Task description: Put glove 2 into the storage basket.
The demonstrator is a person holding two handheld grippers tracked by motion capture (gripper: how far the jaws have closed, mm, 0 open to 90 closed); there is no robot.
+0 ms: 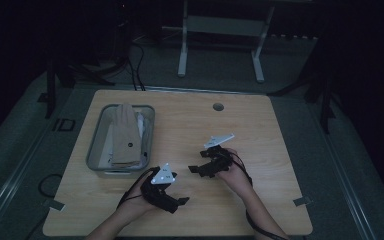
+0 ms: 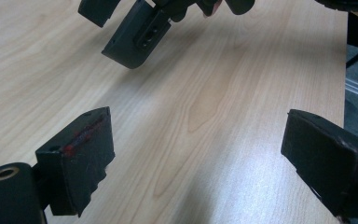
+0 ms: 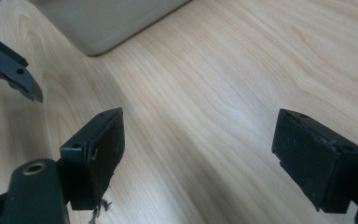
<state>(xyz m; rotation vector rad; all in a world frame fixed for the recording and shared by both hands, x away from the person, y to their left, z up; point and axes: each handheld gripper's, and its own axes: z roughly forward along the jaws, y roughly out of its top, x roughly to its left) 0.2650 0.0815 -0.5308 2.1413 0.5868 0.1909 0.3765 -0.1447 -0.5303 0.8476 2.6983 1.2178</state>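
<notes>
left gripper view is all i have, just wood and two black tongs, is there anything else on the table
Observer: Yes. In the high view a grey bin sits on the table's left half, beyond the left tongs.
Operator: anything in it
Observer: Tan, glove-like fabric lies in it, over some white items I can't identify.
Operator: whose tongs are those at the top of my picture
Observer: The right tongs. The high view shows them held to the right of the left ones, pointing left; both pairs stand open with nothing between them.
Operator: anything else on the wood
Observer: A round hole near the far edge.
</notes>
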